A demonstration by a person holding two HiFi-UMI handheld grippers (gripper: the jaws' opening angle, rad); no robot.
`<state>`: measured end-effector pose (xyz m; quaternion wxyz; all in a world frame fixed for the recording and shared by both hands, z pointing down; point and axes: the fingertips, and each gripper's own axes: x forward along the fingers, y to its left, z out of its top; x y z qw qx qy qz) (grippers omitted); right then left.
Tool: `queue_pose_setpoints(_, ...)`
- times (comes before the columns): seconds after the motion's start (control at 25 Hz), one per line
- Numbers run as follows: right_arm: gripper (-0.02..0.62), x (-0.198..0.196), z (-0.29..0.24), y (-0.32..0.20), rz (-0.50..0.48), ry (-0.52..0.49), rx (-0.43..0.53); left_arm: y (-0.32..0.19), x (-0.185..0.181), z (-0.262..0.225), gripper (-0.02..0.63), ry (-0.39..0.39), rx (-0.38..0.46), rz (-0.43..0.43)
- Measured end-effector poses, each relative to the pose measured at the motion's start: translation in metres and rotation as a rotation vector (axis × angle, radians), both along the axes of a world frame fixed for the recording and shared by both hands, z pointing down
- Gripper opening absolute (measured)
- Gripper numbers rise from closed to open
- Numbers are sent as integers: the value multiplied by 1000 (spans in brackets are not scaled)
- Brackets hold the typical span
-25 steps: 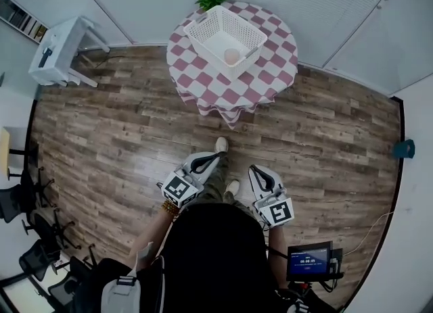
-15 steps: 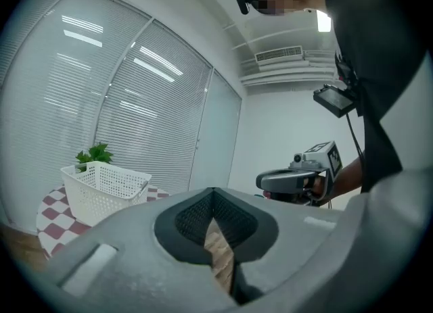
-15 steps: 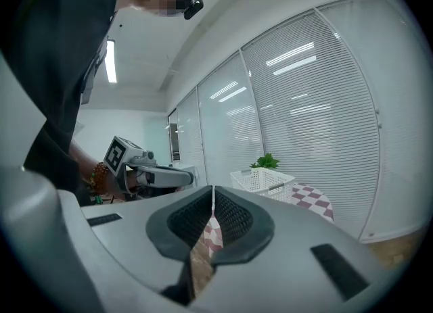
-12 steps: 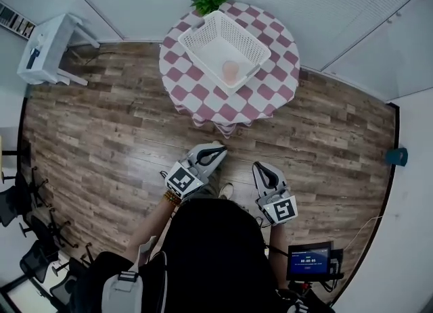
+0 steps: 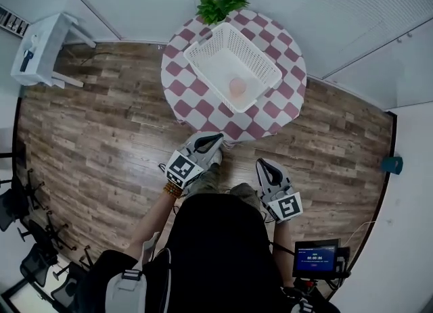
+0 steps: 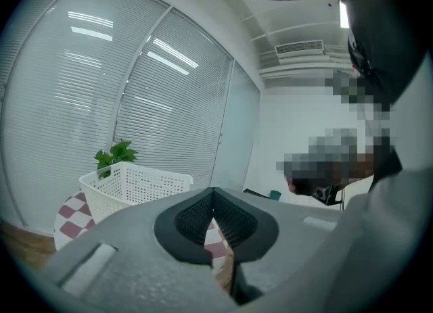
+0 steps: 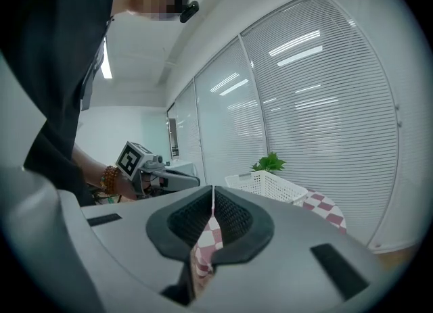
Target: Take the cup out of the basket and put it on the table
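Note:
A pink cup [image 5: 237,86] lies inside a white mesh basket [image 5: 203,54] on a round table with a red-and-white checked cloth [image 5: 181,79]. My left gripper [image 5: 218,136] is shut and empty, its tips just short of the table's near edge. My right gripper [image 5: 259,163] is also shut and empty, a little further back over the wooden floor. In the left gripper view the basket [image 6: 135,186] stands ahead to the left above the closed jaws [image 6: 212,192]. In the right gripper view the basket [image 7: 274,184] sits ahead right; the left gripper [image 7: 177,180] shows at left.
A green potted plant [image 5: 223,2] stands at the table's far edge behind the basket. A white side table [image 5: 37,49] is at far left, office chairs [image 5: 27,237] at lower left, a teal object [image 5: 390,165] on the floor at right. Blinds cover the windows.
The person has walked toward the table with both shut grippers held forward; the table and basket are now much nearer, the left gripper tips almost at the cloth's edge.

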<state>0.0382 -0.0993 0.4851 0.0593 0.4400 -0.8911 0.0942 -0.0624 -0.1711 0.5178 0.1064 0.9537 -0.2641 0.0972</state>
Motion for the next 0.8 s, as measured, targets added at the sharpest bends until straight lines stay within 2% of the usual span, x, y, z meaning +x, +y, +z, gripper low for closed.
queue_pose_setpoints(0.24,11,2,4,-26,6,4,-16,-50,-12,18,5,-126,-15,-10)
queue_pose_setpoints(0.4,12,8,11,-42,-9,-29,-45,-72,-7,20,5,-180,-28,-27)
queue_pose_setpoints(0.56,12,30,12,-73,-36,-53,-39,-101,12,29,5,-280,-67,-30)
queue_pose_setpoints(0.8,12,73,7,-99,-2,-78,-13,-153,30,10,5,-458,-15,30)
